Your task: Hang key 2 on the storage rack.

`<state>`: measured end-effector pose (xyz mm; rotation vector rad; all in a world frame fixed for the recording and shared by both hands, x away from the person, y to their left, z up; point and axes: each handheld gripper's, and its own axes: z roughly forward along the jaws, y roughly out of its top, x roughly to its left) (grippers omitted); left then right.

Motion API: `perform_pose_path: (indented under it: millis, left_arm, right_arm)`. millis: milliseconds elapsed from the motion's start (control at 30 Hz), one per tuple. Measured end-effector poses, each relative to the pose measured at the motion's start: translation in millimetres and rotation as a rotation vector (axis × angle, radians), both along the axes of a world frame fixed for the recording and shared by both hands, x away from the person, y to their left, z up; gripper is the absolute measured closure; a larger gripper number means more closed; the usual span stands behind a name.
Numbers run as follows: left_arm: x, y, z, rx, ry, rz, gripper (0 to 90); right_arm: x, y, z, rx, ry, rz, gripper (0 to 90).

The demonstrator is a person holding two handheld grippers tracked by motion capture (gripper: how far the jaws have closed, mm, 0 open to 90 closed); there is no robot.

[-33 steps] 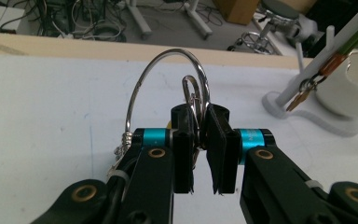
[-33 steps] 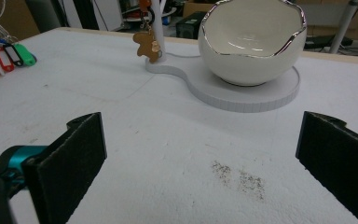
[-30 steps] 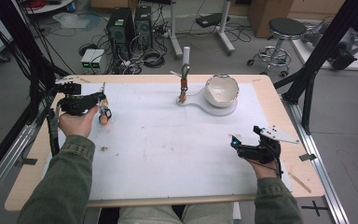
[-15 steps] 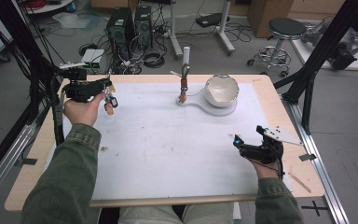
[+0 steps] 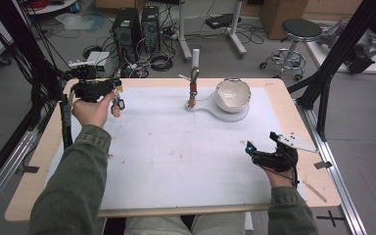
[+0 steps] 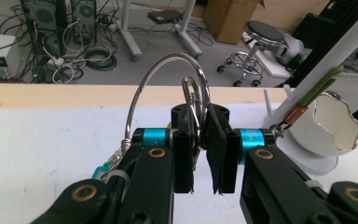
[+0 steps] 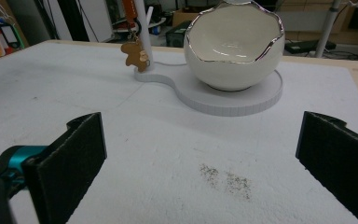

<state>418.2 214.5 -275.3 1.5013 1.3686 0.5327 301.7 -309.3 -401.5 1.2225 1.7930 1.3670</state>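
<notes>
The left tongs have risen from the left side of the desk and moved toward its far left corner during the last second, and they now hang above the white mat there. Their jaws are pressed almost together on the silver wire key ring, with a small clasp between the pads, as the left gripper view shows; in the high view a small orange tag dangles under them. I judge from this that the key ring is lifted and is on its way to the white stand with an upright post at the far middle of the desk, where a brown bear-shaped charm already hangs. The right tongs lie low near the right edge of the desk, in the same place as before, jaws wide apart and holding nothing. Beside the post, on the same round base, sits the white egg-shaped bowl with a silver rim. The bear charm and the bowl stand close to the post, so the ring could catch on them. Beyond the desk are computer towers, cables and a round stool
</notes>
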Motion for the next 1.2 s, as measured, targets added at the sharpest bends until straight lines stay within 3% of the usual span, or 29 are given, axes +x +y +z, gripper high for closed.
perform_pose_path:
  millis: [733, 1200]
  left_arm:
    - [35.6, -62.6, 27.3, 0.057, -0.005, -0.106, 80.7]
    - [59.6, -99.4, 14.9, 0.015, 0.020, -0.174, 80.7]
  right_arm:
    - [-1.0, -4.3, -1.4, 0.013, 0.000, -0.006, 0.8]
    - [0.0, -6.7, -3.4, 0.010, 0.003, -0.008, 0.8]
